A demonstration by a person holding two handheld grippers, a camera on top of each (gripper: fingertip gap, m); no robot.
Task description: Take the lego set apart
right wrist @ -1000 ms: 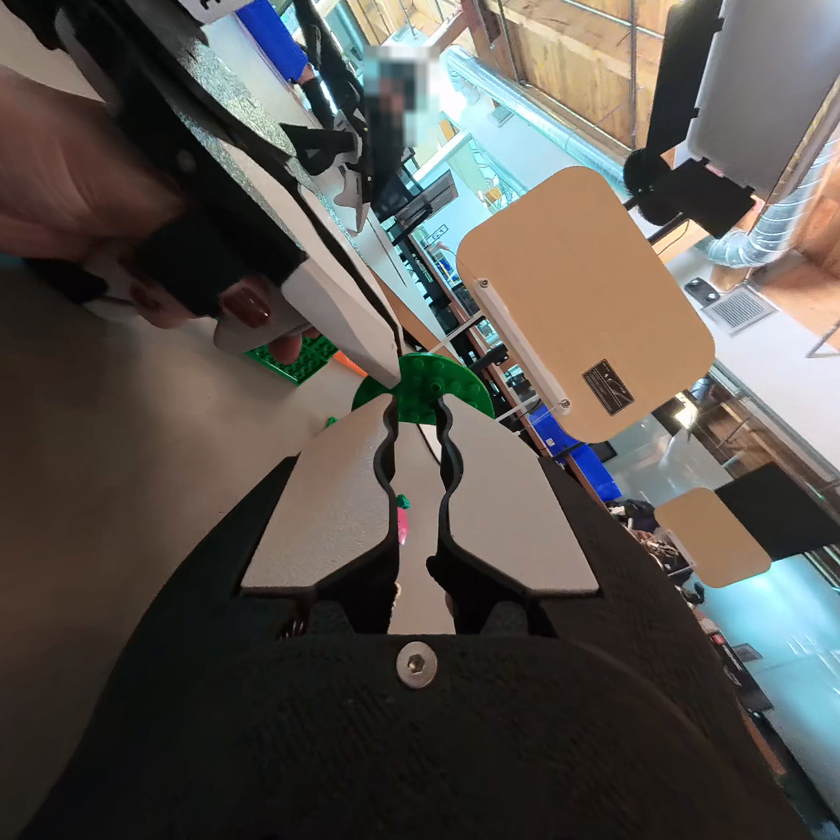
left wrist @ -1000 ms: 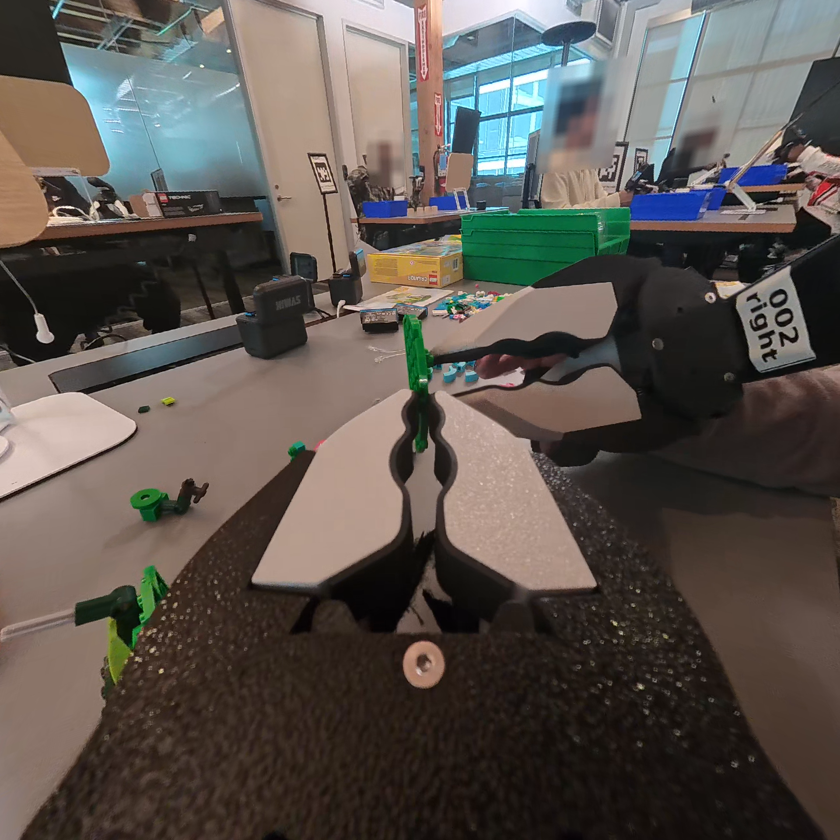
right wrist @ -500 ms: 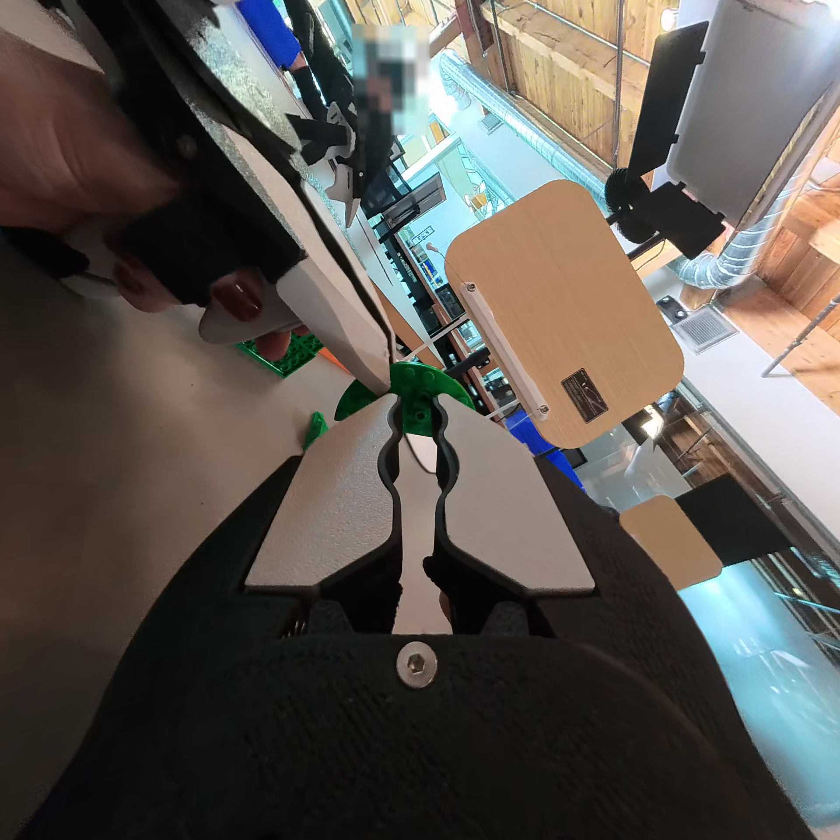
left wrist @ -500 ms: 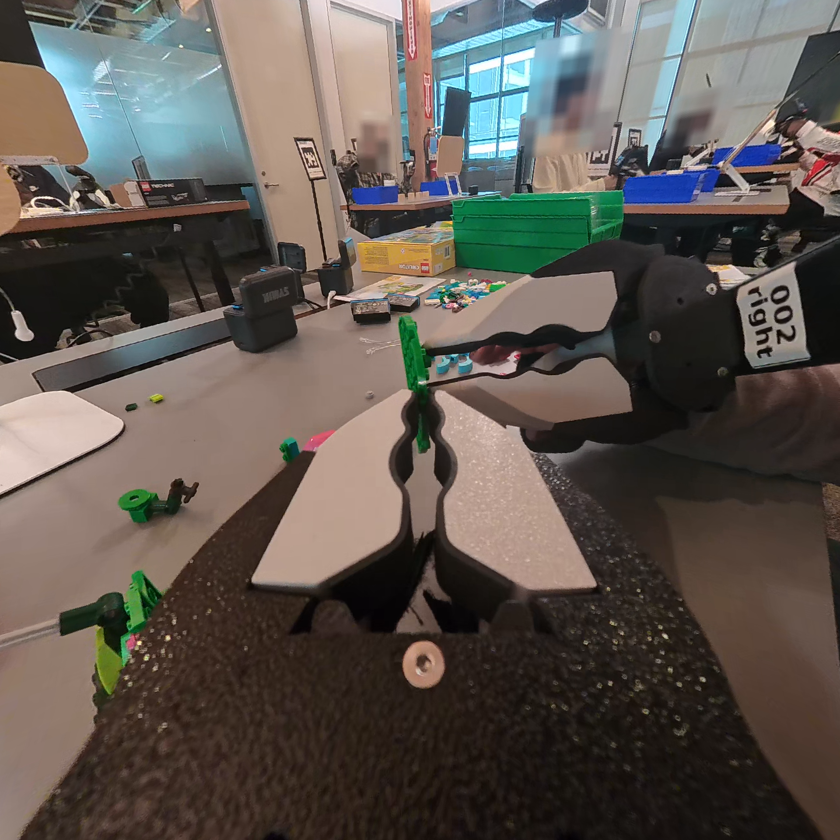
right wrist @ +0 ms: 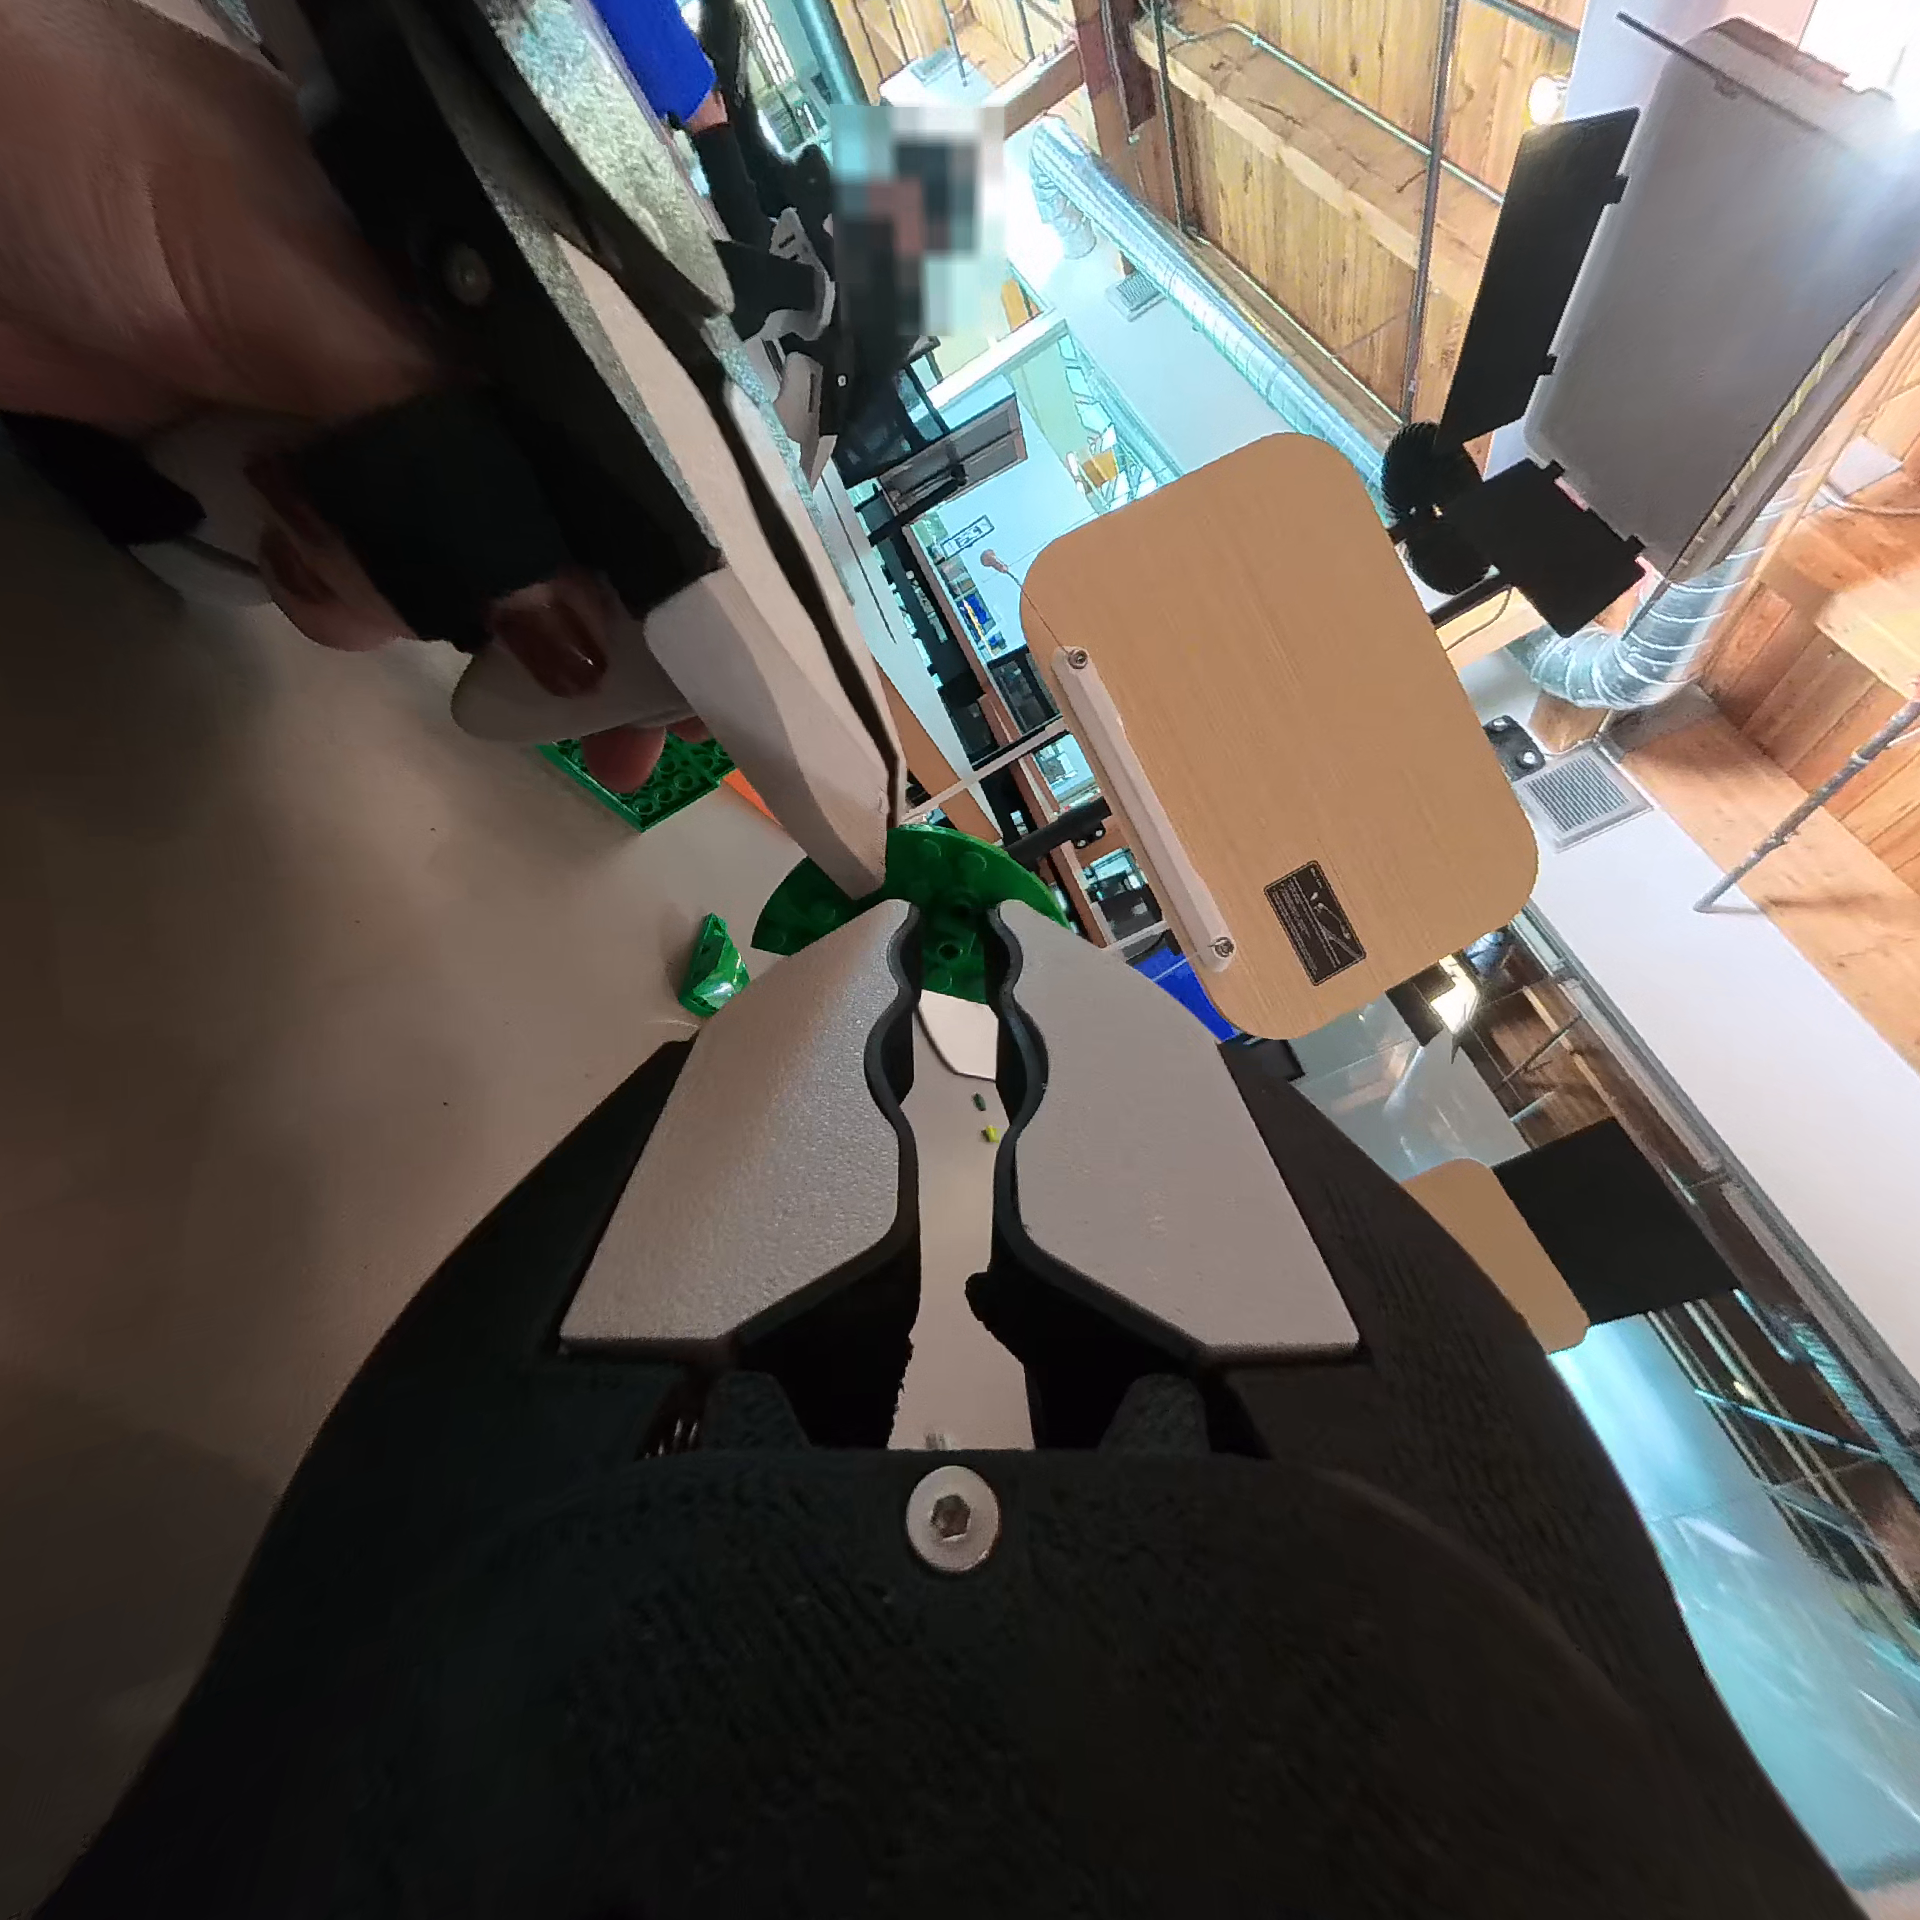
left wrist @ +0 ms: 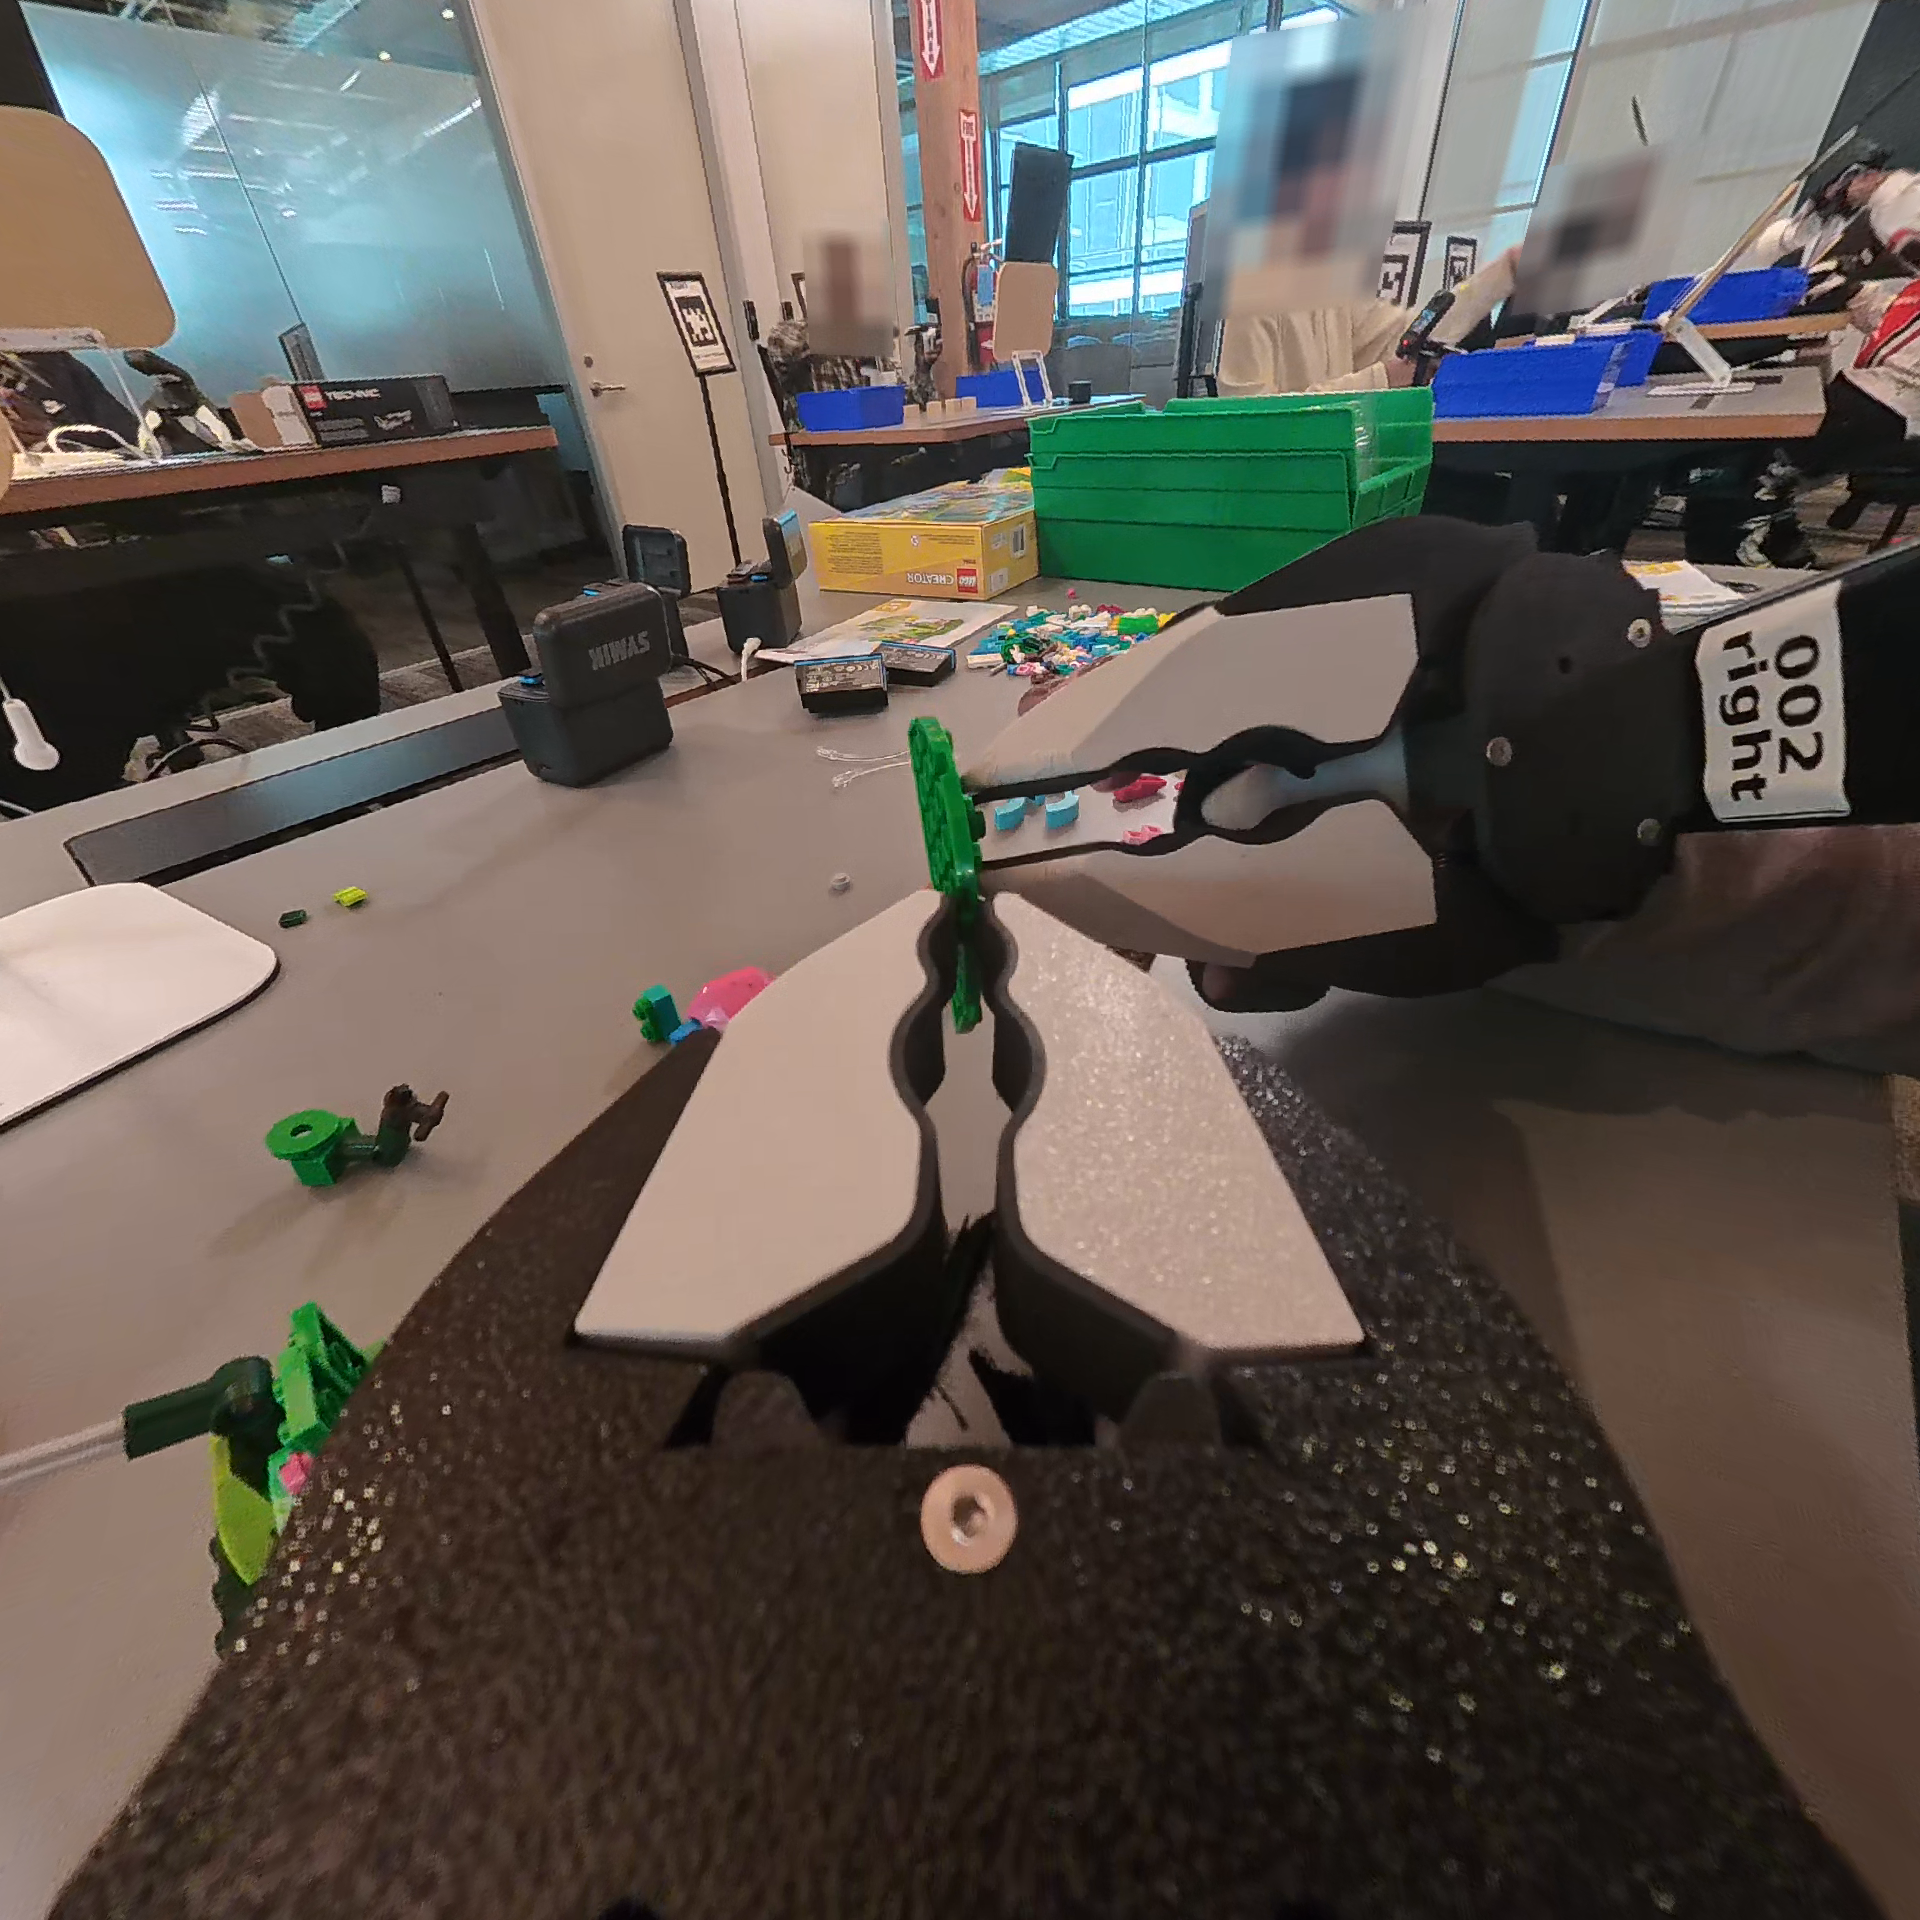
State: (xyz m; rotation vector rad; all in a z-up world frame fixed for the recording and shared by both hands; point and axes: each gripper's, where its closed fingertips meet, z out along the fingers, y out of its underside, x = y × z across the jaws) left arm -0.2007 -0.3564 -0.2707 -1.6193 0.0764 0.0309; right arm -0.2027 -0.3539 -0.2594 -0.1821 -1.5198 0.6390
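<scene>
A round green lego plate stands on edge above the grey table. My left gripper is shut on its lower rim. My right gripper comes in from the right, its jaws narrowly apart and its tips against the plate's studded face. In the right wrist view the plate shows face-on just past my right gripper. The left gripper pinches the plate there from the upper left, held by a hand.
A green piece with a dark hook, a lime-and-green assembly and a pink and teal piece lie to the left. A loose brick pile, yellow box, green bins and dark boxes stand behind. A green square plate lies under the hand.
The right gripper's jaws have opened a little at the plate's face. The left gripper keeps its hold on the plate, and both have shifted slightly.
</scene>
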